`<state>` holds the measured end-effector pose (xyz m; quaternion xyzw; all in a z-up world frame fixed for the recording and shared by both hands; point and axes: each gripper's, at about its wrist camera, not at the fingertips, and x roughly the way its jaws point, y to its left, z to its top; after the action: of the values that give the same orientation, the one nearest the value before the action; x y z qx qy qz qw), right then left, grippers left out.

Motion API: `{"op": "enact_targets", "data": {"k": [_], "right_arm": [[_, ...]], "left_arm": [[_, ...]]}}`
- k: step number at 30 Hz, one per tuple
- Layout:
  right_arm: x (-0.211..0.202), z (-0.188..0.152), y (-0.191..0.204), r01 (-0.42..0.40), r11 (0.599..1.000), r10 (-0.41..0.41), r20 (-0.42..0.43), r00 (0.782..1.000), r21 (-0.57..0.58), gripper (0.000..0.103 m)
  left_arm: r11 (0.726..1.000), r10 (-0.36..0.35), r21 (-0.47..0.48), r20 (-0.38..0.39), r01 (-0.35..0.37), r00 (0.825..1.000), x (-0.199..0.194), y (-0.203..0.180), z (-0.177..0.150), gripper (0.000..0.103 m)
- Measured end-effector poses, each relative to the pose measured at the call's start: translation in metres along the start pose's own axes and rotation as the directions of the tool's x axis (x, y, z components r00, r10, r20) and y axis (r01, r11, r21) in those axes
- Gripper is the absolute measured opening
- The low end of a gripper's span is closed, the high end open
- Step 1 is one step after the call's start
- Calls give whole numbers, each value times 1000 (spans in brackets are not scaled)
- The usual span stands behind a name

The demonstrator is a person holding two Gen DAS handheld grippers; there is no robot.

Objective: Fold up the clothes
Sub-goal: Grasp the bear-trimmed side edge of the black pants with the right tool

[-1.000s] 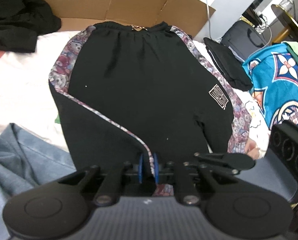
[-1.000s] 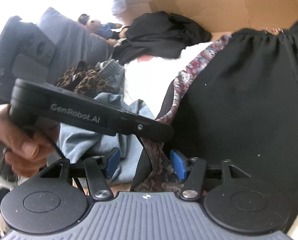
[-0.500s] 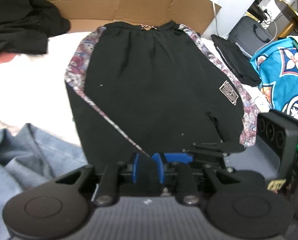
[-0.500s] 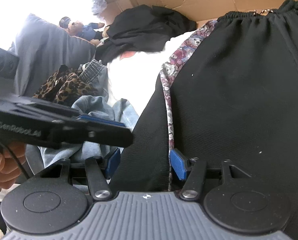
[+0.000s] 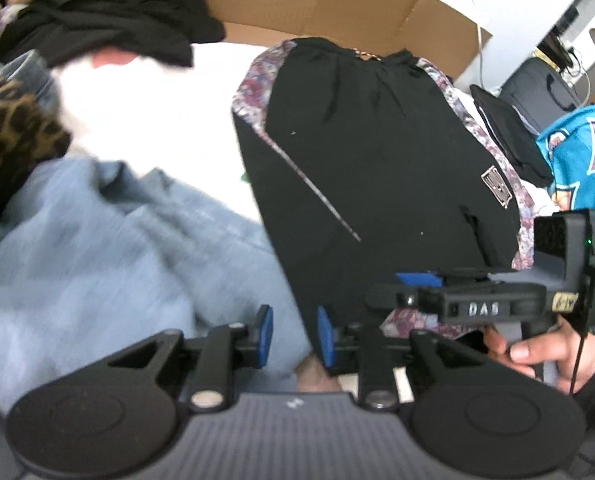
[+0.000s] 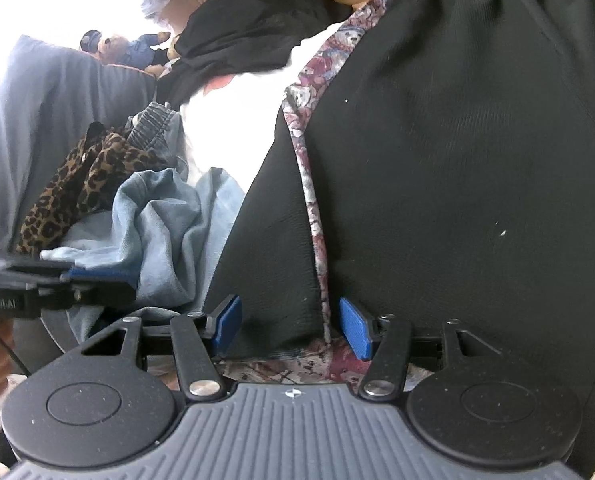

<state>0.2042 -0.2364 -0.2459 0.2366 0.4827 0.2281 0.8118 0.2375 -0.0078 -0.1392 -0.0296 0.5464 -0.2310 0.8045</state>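
Near me, my right gripper [image 6: 289, 330] is closing around the black knit trousers' [image 6: 457, 140] hem; left gripper [image 5: 293, 336] opening, empty.

The black shorts [image 5: 369, 160] lie spread flat on the white bed [image 5: 157, 112], their gathered waistband next to the cardboard box [image 5: 337, 0] at the far side. A teddy-bear print stripe runs down each side seam, one edge is folded over, and a small patch sits near one hem.

The shorts [image 5: 369, 168] lie on the bed [image 5: 153, 120], the denim garment [image 5: 109, 256] to their left.
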Motion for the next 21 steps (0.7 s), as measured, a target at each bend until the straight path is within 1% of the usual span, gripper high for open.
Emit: {"op": "enact_targets", "data": {"k": [3,9,10,12,14,17,19,21], "right_arm": [[6,2,-6,-39,997,39,-5,999,74,52],[20,8,-20,-105,971,109,-5,994,217,51],[21,9,-23,-112,965,116,-3,993,238,49],[18,9,-26,-131,956,135,0,991,262,40],[14,7,-32,-168,941,175,2,985,292,30],[9,1,-42,-200,914,212,6,977,352,30],[8,-4,-47,-207,900,221,7,975,384,30],[10,-7,-50,-197,895,216,-3,976,401,30]], "left_arm": [[1000,-4,-17,13,4,1000,-7,5,-9,26],[999,-13,-41,32,15,999,-14,8,-18,26],[999,-13,-41,33,14,999,-15,8,-18,26],[999,-11,-41,35,13,999,-16,8,-20,26],[999,-9,-39,35,11,999,-17,7,-21,26],[999,-6,-37,33,8,999,-18,6,-22,26],[999,-5,-40,33,6,999,-17,6,-23,26],[999,-5,-44,34,6,999,-17,5,-24,26]]}}
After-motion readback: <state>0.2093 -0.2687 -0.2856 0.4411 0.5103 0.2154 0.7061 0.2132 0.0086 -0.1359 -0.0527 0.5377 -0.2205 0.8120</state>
